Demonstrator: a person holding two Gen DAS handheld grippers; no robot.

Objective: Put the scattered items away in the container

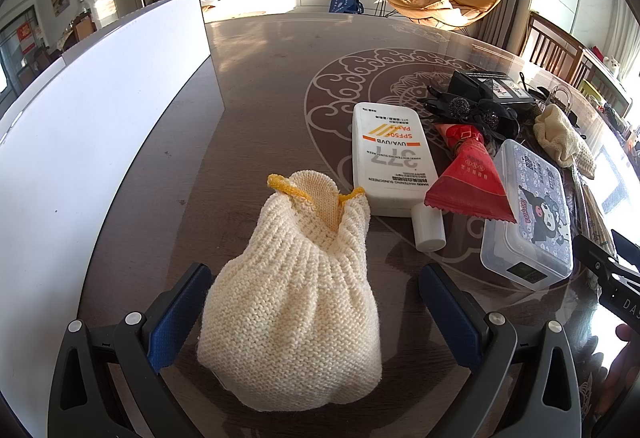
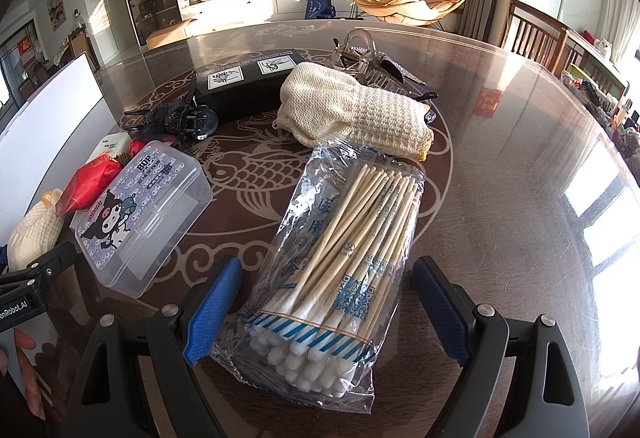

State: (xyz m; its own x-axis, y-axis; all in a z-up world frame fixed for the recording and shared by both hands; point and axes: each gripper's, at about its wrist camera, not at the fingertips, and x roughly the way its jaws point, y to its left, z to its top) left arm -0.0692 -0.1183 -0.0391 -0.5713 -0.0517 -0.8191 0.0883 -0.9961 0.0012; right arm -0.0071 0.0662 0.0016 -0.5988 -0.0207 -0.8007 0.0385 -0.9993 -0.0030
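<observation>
My left gripper (image 1: 316, 314) is open, its blue pads either side of a cream knitted pouch with a yellow rim (image 1: 296, 294) lying on the table. The white container (image 1: 100, 133) stands just to its left. My right gripper (image 2: 328, 310) is open around a clear bag of cotton swabs (image 2: 336, 270). A white sunscreen bottle (image 1: 390, 157), a red packet (image 1: 470, 181), a clear cartoon-printed box (image 1: 528, 213) and a black hair clip (image 1: 472, 109) lie between the two grippers. A second cream knitted piece (image 2: 356, 109) lies beyond the swabs.
A black box (image 2: 248, 81) and a clear hair claw (image 2: 360, 45) lie at the far side of the round patterned table (image 2: 520, 157). Wooden chairs (image 2: 536, 33) stand at the right. The left gripper also shows in the right wrist view (image 2: 36, 278).
</observation>
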